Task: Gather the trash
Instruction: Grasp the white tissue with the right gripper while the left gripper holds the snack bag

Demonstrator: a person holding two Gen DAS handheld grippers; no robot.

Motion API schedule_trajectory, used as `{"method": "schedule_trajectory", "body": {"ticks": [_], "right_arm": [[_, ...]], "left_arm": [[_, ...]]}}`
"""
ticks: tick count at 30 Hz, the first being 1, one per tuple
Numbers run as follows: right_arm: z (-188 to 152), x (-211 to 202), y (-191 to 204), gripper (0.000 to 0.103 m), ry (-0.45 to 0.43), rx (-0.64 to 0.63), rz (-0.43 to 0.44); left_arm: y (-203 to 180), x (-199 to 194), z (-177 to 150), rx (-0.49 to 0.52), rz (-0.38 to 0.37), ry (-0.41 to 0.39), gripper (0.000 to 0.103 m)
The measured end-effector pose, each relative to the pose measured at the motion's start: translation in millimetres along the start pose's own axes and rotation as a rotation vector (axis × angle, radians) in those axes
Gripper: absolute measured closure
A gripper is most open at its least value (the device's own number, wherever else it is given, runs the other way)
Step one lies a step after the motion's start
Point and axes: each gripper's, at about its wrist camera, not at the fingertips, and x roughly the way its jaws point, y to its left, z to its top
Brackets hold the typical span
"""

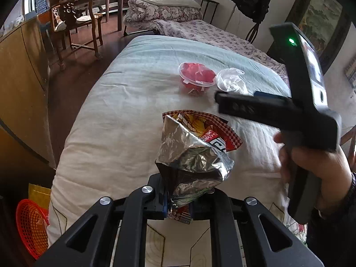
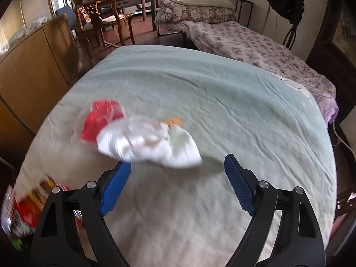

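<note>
Both tongs tilt down over the bed [image 2: 200,93]. Left tongs [image 1: 178,207] pinch a chip bag [image 1: 191,153]; right tongs [image 2: 175,180] spread, white wrapper [image 2: 151,144] at 11 o'clock.

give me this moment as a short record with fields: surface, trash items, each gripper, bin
surface: bed with a pale cover
held item: crumpled foil snack bag, pinched in the left gripper
loose item 1: clear lidded cup with red contents, on the bed
loose item 2: crumpled clear plastic wrapper, right beside the cup; blurred white in the right wrist view
left gripper: shut on the snack bag
right gripper: open, nothing between its pads, wrapper just ahead of it
possible bin: red mesh basket on the floor by the bed
</note>
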Motion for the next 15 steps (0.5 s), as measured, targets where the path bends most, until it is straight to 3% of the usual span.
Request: {"method": "schedule_trajectory", "body": {"ticks": [2,6,9,15], "right_arm": [[4.1,2.2,-1.3,0.031,0.0,0.014,0.012],[5.4,-2.2,-3.2,0.072,0.021,0.016,0.05],[-3.4,-18.5,-4.8,0.077,0.0,0.016,0.057],[-38.6,-67.5,-24.6,0.078,-0.039,0.088,0.099]], "left_arm": [[0.0,0.8,0.5,-0.001,0.001,0.004,0.09],[0.3,0.1,0.2,0.001,0.012,0.002,0.089],[-1.4,-1.2,-0.6,0.006,0.022,-0.002,0.089],[-6.9,-2.6,-0.5,0.003,0.031,-0.002,0.089]]}}
